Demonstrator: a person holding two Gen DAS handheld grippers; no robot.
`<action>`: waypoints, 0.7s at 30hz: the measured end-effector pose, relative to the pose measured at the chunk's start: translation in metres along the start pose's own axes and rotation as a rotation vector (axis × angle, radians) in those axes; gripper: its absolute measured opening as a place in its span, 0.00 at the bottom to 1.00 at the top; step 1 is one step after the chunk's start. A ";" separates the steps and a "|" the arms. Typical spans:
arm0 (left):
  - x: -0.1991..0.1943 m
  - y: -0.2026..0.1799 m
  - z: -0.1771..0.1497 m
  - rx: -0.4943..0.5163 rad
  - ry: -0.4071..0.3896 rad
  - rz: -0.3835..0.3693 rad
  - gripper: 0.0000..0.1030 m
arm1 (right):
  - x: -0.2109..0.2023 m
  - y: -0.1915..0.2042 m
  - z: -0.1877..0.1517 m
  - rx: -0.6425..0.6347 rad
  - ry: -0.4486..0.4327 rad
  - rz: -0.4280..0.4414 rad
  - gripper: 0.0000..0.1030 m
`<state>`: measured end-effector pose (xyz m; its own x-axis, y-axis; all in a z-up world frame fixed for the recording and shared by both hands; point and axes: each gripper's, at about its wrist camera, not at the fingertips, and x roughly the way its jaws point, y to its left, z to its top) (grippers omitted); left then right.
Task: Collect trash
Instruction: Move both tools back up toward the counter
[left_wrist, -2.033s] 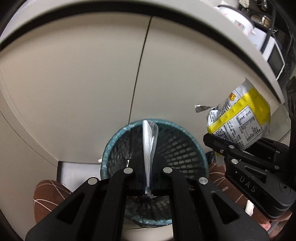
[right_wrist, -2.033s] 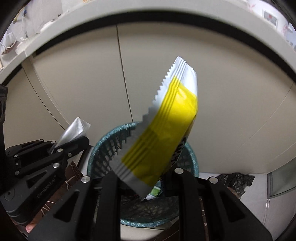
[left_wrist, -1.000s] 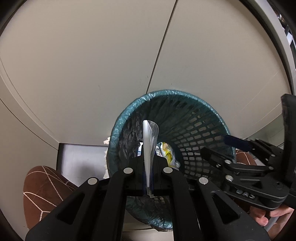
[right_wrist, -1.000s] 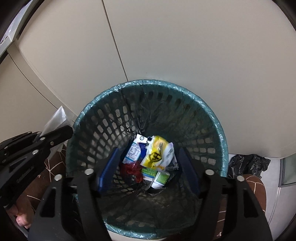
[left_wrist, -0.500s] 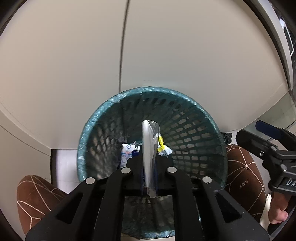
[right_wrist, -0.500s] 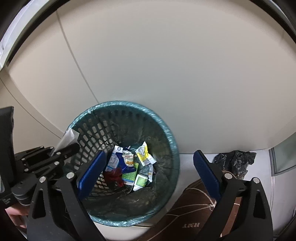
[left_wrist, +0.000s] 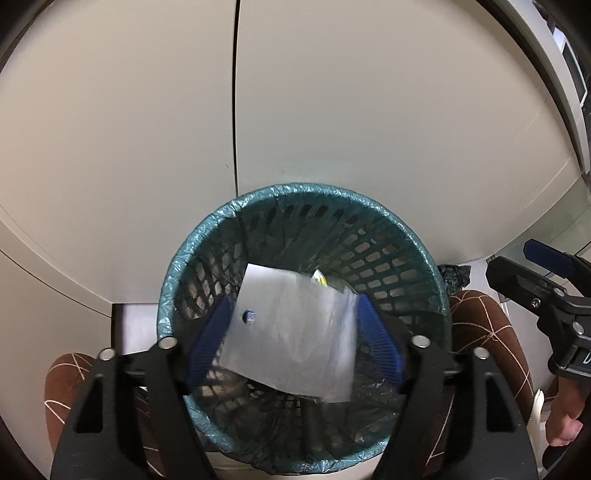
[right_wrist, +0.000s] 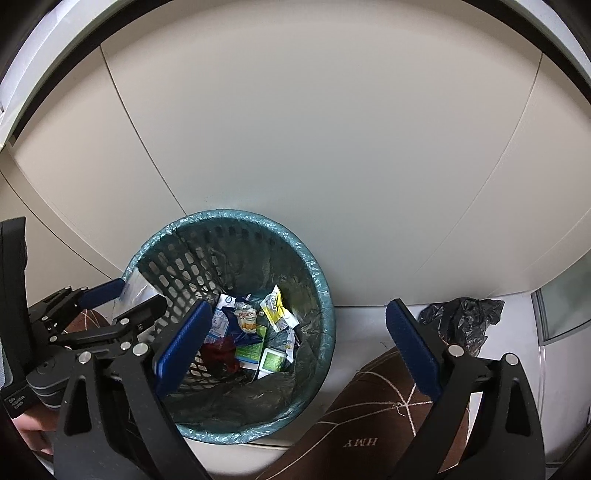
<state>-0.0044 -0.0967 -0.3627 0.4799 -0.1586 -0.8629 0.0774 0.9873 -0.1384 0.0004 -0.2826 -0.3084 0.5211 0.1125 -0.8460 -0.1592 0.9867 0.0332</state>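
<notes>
A teal mesh bin (left_wrist: 199, 254) lined with a bag stands against the cabinet. My left gripper (left_wrist: 294, 301) hangs right over it and its jaws are opening. A silver wrapper (left_wrist: 291, 332) lies flat and loose between the blue pads (left_wrist: 208, 343), which no longer press on it. In the right wrist view the bin (right_wrist: 319, 280) holds several packets, among them a yellow wrapper (right_wrist: 275, 306). My right gripper (right_wrist: 299, 306) is wide open and empty, just right of the bin. The left gripper (right_wrist: 135, 295) shows at the bin's left rim.
Beige cabinet doors (right_wrist: 295, 147) rise directly behind the bin. A crumpled black bag (right_wrist: 461, 321) lies on the floor to the right. Brown slippers (right_wrist: 373, 417) (left_wrist: 66, 384) stand on both sides of the bin. The right gripper (left_wrist: 528, 262) shows at the left view's right edge.
The left jaws have opened and the silver wrapper, held upright before, now lies loose and flat over the bin. The right gripper has let the yellow packet fall in and drawn back rightward.
</notes>
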 end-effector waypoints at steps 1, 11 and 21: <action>-0.002 0.000 0.000 0.000 -0.001 0.004 0.79 | 0.000 0.001 0.000 0.000 0.000 0.000 0.89; -0.031 0.003 0.007 -0.014 -0.048 0.008 0.92 | -0.023 0.001 0.010 -0.004 -0.037 0.004 0.89; -0.102 0.014 0.037 -0.042 -0.139 0.040 0.94 | -0.082 -0.002 0.047 -0.007 -0.141 0.025 0.89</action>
<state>-0.0195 -0.0666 -0.2585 0.5981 -0.1152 -0.7931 0.0206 0.9915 -0.1285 -0.0030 -0.2887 -0.2142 0.6292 0.1524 -0.7621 -0.1792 0.9826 0.0485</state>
